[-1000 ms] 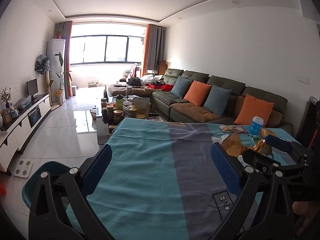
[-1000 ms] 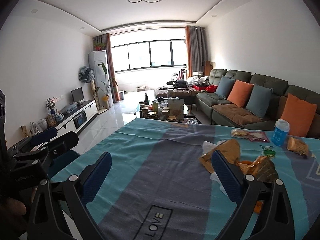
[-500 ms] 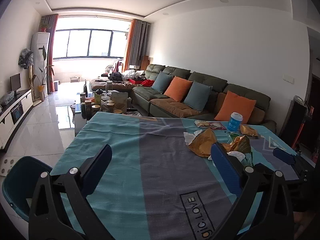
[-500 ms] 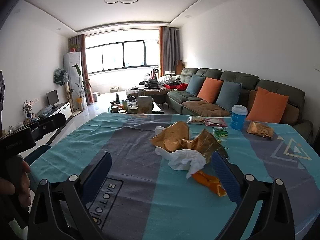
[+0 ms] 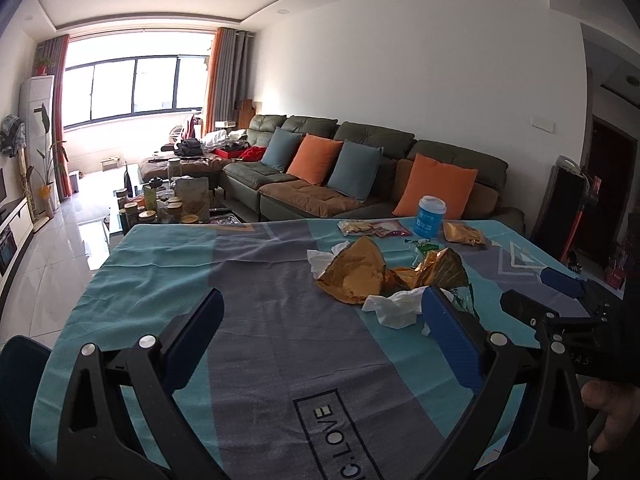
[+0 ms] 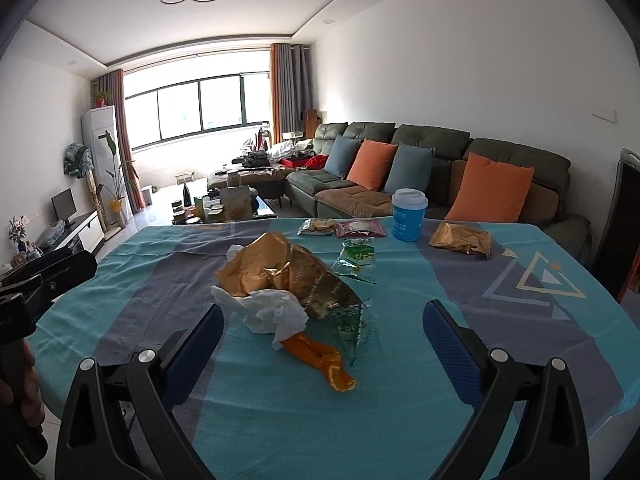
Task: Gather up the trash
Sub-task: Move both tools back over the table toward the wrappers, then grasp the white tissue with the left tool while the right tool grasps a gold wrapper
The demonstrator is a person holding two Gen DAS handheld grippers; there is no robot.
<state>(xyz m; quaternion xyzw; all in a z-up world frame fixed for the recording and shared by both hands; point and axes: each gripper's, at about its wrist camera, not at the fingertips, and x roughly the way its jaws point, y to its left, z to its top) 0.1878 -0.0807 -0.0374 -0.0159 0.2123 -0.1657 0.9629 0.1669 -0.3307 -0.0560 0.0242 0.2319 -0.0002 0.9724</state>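
Note:
A heap of trash lies mid-table: gold foil wrappers (image 6: 260,268), a crumpled white tissue (image 6: 276,312), an orange peel (image 6: 320,356) and a green clear wrapper (image 6: 358,254). The heap also shows in the left wrist view (image 5: 360,276). Another gold packet (image 6: 460,240) and two snack packets (image 6: 340,227) lie farther back. My right gripper (image 6: 323,340) is open and empty, just short of the peel. My left gripper (image 5: 322,332) is open and empty, left of the heap.
A blue cup with a white lid (image 6: 409,214) stands at the table's far side. The table wears a teal and grey cloth (image 6: 400,408). A blue bin (image 5: 20,364) sits at the table's left edge. A sofa with cushions (image 6: 440,176) stands behind.
Both grippers have swung right, toward the trash heap. The heap now sits between the right gripper's fingers, closer than before.

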